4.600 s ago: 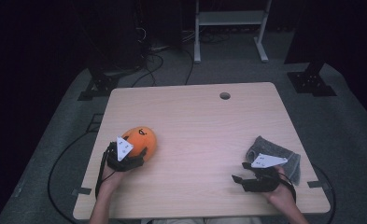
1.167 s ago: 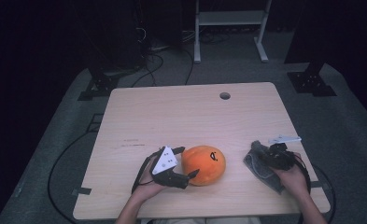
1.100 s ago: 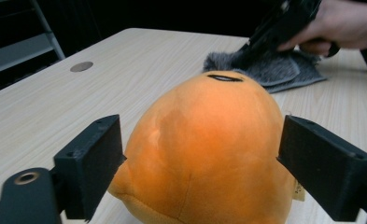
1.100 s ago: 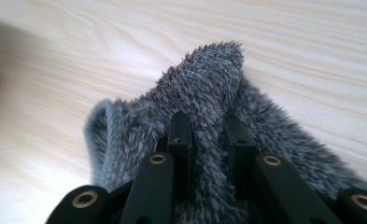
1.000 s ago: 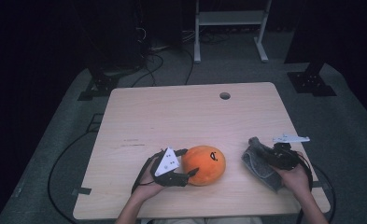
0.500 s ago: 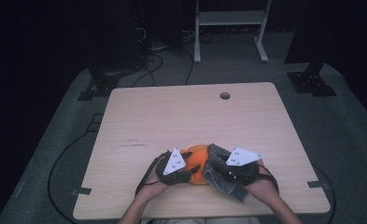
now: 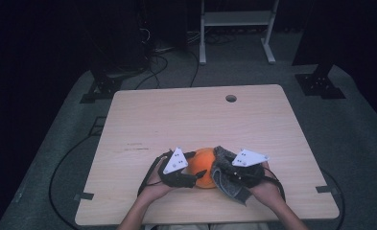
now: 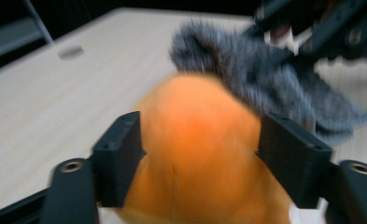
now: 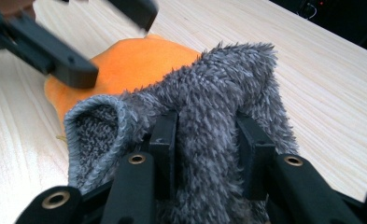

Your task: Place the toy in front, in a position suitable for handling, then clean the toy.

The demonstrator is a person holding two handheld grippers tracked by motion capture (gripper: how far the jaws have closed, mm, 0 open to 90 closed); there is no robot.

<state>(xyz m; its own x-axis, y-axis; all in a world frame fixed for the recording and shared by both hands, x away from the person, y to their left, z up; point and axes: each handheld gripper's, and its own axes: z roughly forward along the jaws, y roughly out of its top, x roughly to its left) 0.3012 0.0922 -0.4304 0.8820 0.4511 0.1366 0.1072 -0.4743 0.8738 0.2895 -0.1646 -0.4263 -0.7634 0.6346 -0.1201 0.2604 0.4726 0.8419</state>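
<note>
Near the middle of the table's point(image 7: 143, 120) front edge, the two grippers meet over an orange plush toy point(image 7: 203, 167) and a grey fuzzy cloth point(image 7: 223, 178).

The left gripper point(image 7: 192, 173) comes in from the left, its jaws set on either side of the toy. In the left gripper view the orange body point(image 8: 195, 154) bulges between the two ribbed pads and touches both; the jaws have just been opening from a tighter squeeze, yet the pads press on the plush. The toy is roundish and blurred here, so its long axis and facing cannot be told.

The right gripper point(image 7: 227, 173) pinches a fold of the cloth. In the right gripper view the grey pile point(image 9: 204, 140) stands up between narrow jaws, which have just been closing. One end of the cloth curls open like a cuff at the left, and the far end drapes against the toy point(image 9: 130, 63). In the high view the cloth's long axis runs from the toy's right side toward the front edge.

Farther off, the tabletop is bare wood with a round hole point(image 7: 231, 98) near the far edge. Beyond the table stand a white-legged frame point(image 7: 203, 43) and dark stands on grey floor.
</note>
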